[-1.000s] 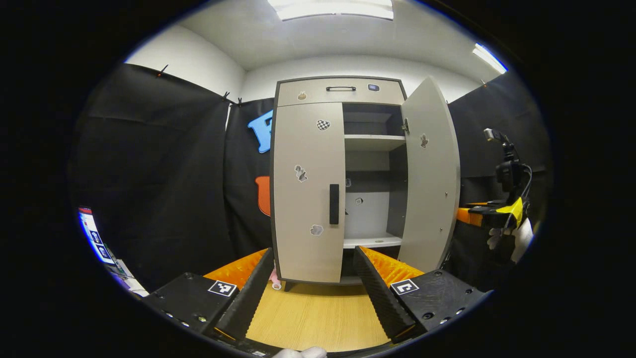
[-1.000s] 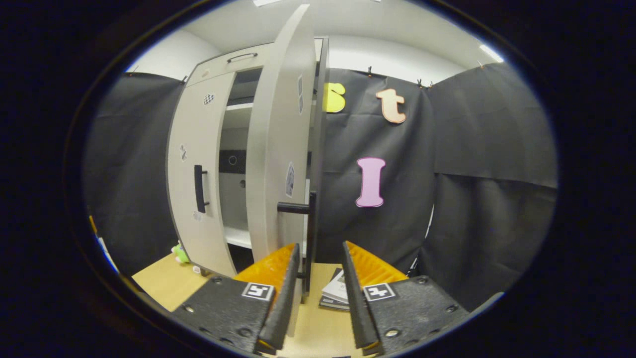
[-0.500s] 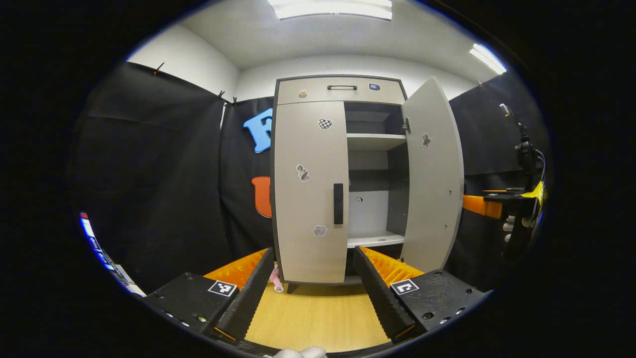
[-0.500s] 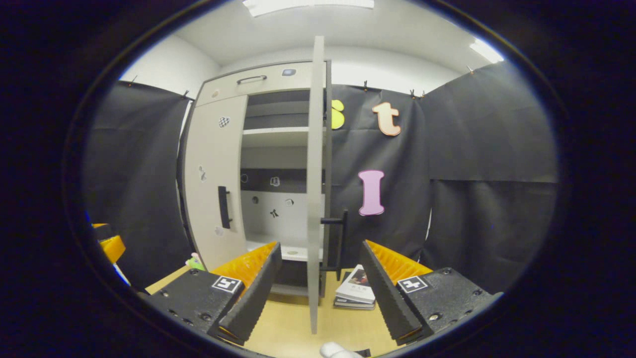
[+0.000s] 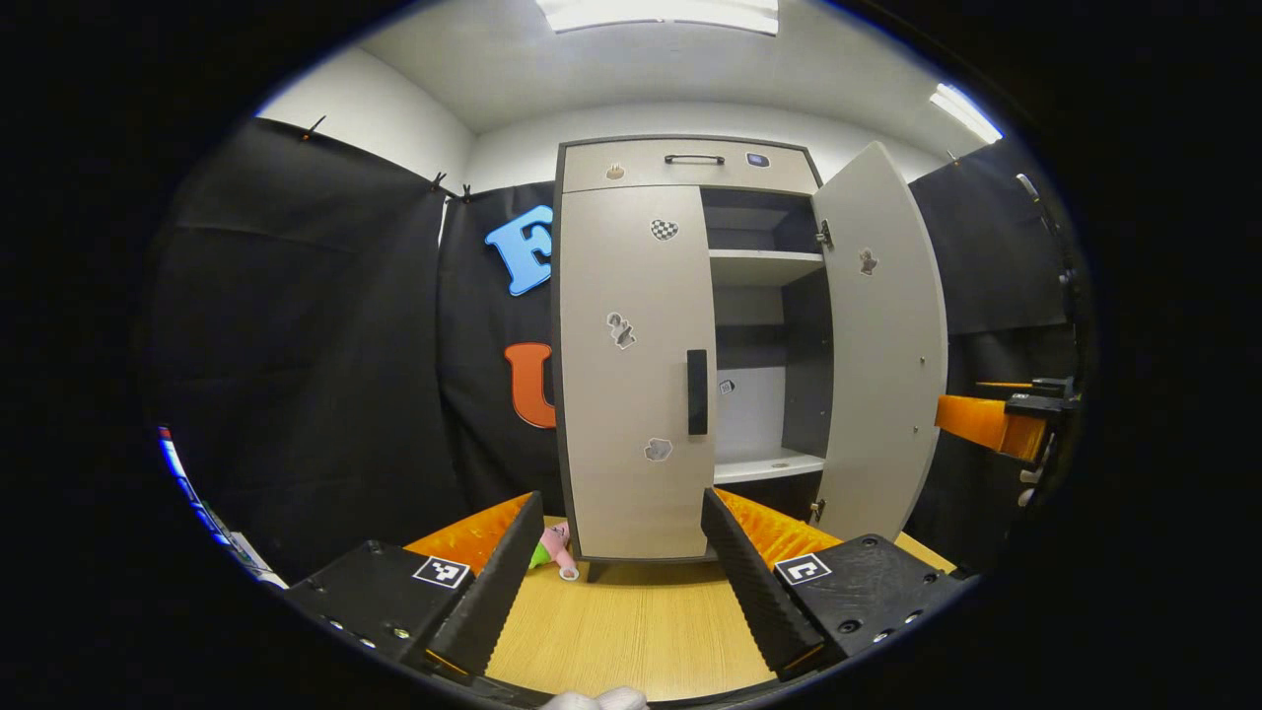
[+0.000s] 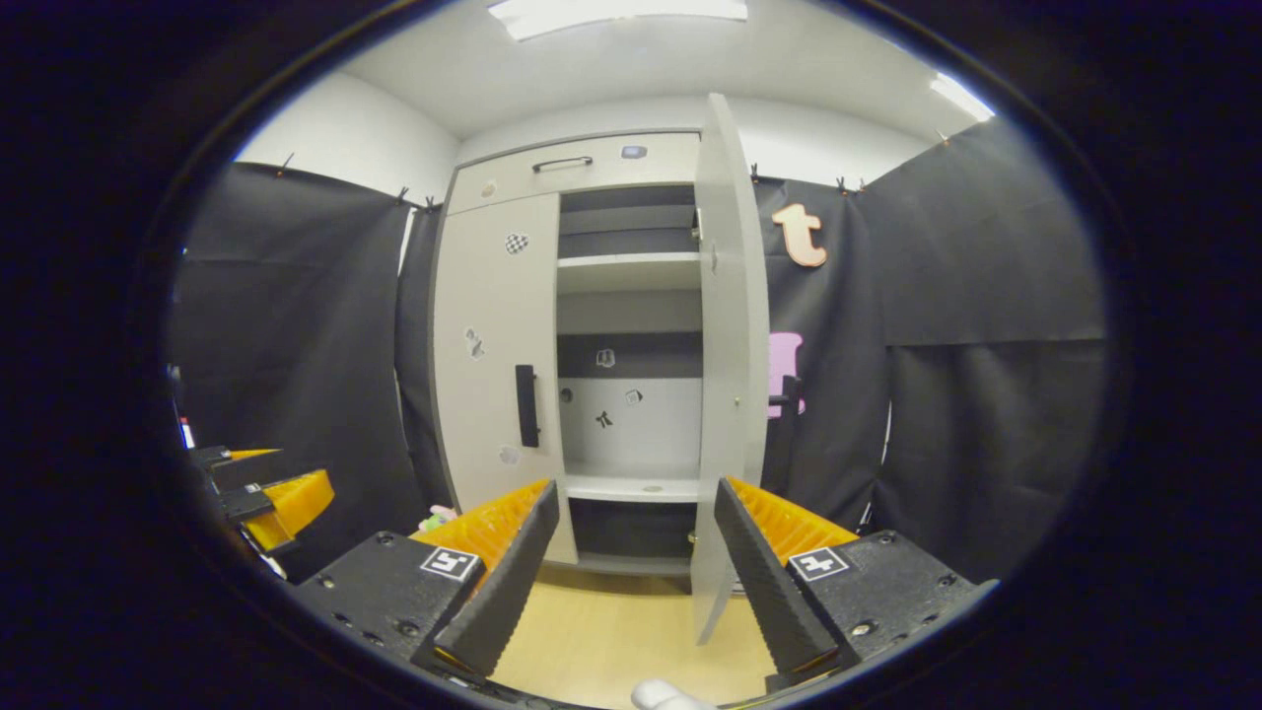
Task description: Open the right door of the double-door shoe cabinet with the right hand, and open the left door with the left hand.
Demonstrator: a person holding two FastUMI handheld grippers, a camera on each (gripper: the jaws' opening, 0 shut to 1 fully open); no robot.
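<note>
While the right door hangs wide open on its hinges, the left door is flat shut against the cabinet, with its black handle running upright along the inner edge, untouched. With the right side open you can see straight in: a white shelf up top, a lower shelf near the bottom, and a few small stickers on the back wall and on both doors. From the right gripper view the open door is almost edge-on, its own handle poking out behind it toward the black cloth. A top drawer with a thin handle sits above both doors. The cabinet stands on a wood floor at the back of the booth, and a little pink and green toy lies on the floor just beside its left foot. The left gripper sits back from the cabinet, roughly lined up with the shut door, fingers spread wide and nothing between them. The right gripper is spread the same way, holding nothing, well apart from the open door; it also shows at the far right edge of the left gripper view, orange and black. The left one turns up at the left edge of the right gripper view.
</note>
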